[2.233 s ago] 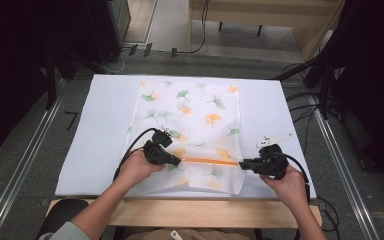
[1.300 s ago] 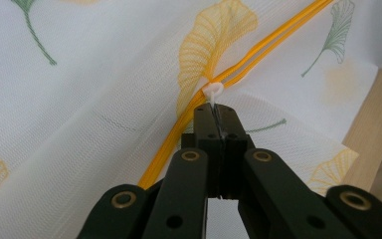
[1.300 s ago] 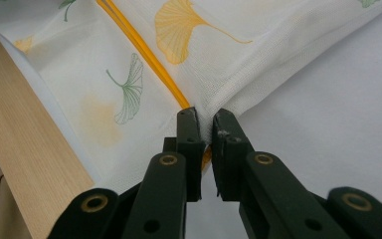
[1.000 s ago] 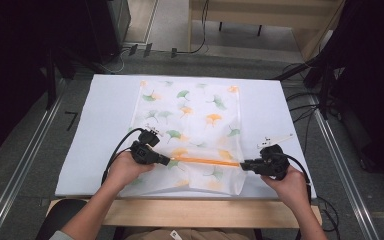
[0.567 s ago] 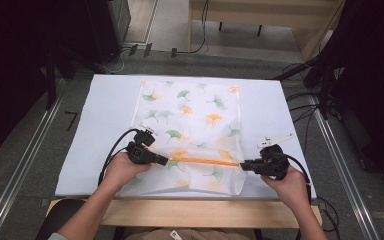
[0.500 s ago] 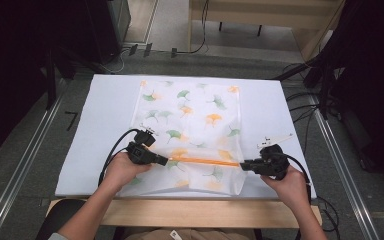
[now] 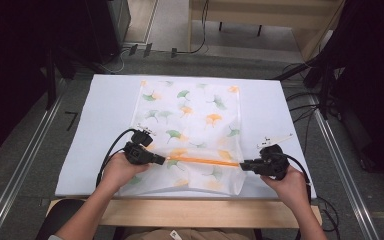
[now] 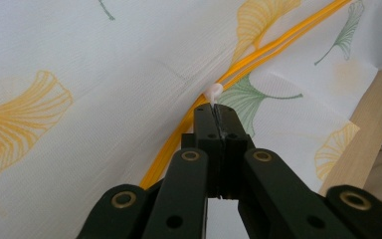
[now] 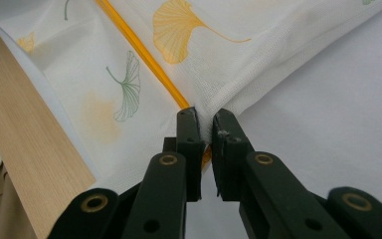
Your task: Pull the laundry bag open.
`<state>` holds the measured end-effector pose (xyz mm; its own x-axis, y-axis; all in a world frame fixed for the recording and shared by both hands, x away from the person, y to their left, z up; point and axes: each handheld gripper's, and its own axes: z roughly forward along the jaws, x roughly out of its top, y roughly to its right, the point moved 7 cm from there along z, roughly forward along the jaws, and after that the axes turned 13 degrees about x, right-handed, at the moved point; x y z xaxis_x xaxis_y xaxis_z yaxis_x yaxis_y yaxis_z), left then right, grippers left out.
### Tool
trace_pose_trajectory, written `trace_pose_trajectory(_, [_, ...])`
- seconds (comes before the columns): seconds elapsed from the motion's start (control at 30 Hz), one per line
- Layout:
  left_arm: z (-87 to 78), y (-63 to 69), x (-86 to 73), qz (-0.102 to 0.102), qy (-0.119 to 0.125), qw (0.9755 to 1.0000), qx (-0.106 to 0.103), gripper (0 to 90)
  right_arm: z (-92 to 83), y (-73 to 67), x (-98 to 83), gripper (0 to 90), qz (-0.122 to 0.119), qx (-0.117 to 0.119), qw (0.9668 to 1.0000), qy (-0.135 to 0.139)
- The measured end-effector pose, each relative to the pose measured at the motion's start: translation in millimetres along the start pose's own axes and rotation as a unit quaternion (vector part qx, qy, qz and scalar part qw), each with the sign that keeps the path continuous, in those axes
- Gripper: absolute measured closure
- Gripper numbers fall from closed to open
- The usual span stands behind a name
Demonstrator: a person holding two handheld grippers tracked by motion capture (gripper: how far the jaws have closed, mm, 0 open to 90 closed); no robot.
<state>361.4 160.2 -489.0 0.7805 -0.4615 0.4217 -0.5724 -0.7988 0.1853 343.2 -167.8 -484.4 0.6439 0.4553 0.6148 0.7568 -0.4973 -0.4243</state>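
Observation:
A white mesh bag [image 7: 195,115] printed with green and orange ginkgo leaves lies flat on the table. An orange zipper [image 7: 202,161] runs across its near part. My left gripper [image 7: 164,160] is at the zipper's left end, shut on the small white slider tab [image 8: 213,92] beside the zipper [image 8: 258,55]; its jaw tips [image 8: 215,107] are pressed together. My right gripper [image 7: 242,164] is at the zipper's right end. In the right gripper view its jaws [image 9: 205,119] pinch the bag's hemmed edge [image 9: 229,97] where the zipper [image 9: 139,55] ends.
The bag rests on a white mat [image 7: 100,115] that covers the table. A wooden table edge [image 7: 180,212] runs along the near side. Cables trail over the floor at the right [image 7: 305,100]. Metal rails [image 7: 25,160] flank the table.
My left gripper has slid left along the orange zipper with the slider tab in its jaws. The right gripper has held its place at the zipper's right end.

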Motion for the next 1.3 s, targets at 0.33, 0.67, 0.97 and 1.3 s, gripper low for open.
trace_pose_trajectory(0.33, [-15.3,-15.0,-11.8,-0.011,0.007,0.9999,0.004,90.0,-1.4,2.2,-1.5,85.3,0.009,-0.002,1.0000,0.000])
trace_pose_trajectory(0.67, [-16.6,-17.0,-15.2,-0.014,0.017,0.9998,0.003,90.0,1.0,1.0,-1.2,85.4,0.008,-0.002,1.0000,-0.005])
trace_pose_trajectory(0.97, [-12.6,-15.6,-15.8,-0.021,0.012,0.9997,0.000,90.0,0.3,2.6,-1.6,85.4,0.007,-0.001,1.0000,-0.003])
trace_pose_trajectory(1.3, [-13.5,-17.4,-17.9,-0.022,0.011,0.9997,0.002,90.0,0.2,2.2,-1.2,85.4,0.007,0.000,1.0000,-0.002])
